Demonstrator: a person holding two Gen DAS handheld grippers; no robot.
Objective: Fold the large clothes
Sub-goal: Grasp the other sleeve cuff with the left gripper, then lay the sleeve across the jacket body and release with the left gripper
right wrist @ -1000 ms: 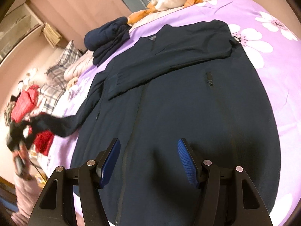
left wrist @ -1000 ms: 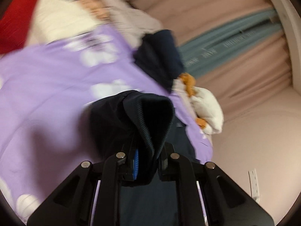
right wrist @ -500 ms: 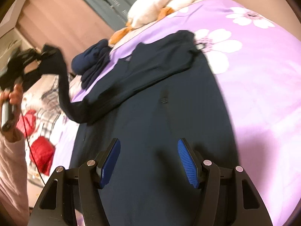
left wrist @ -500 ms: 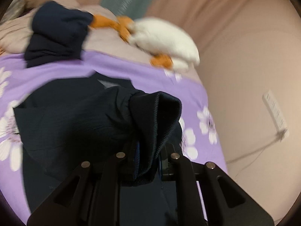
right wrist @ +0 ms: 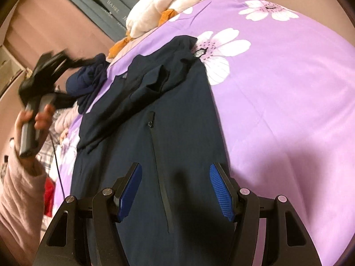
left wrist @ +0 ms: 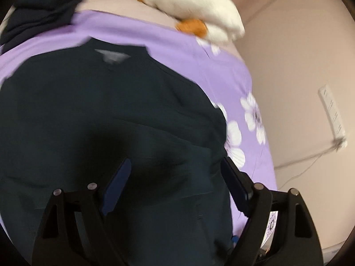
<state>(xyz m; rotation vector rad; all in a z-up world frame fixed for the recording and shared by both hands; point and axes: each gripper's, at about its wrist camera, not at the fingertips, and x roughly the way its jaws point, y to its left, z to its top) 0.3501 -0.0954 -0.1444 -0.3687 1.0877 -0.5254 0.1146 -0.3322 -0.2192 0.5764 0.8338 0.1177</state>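
Purple floral bedspread (left wrist: 235, 84) across the bed, pale wall behind, white power strip (left wrist: 332, 115) fixed on that wall. Left wrist view, blurred: dark navy jacket (left wrist: 111, 122) spread flat on the bedspread, collar and label toward the far end. White and orange plush toy (left wrist: 195, 6) beyond the collar; bundle of dark navy clothing (left wrist: 44, 6) at upper left. Left gripper (left wrist: 175, 177) poised above the jacket, jaws opening, nothing pinched between the blue pads.

Right wrist view: same bedspread (right wrist: 288, 88), pink curtain behind. Jacket (right wrist: 177, 133) lengthwise, front zipper running toward the lens, both sleeves folded across the chest. Plush toy (right wrist: 164, 6) near the pillow end, navy bundle (right wrist: 88, 82) just beside the jacket's shoulder. Right gripper (right wrist: 176, 190) over the lower part of the jacket, jaws moderately apart, nothing between them. Left gripper (right wrist: 51, 66) visible at far left, carried in a hand (right wrist: 35, 119) with a pink sleeve (right wrist: 20, 195), clear of the cloth.
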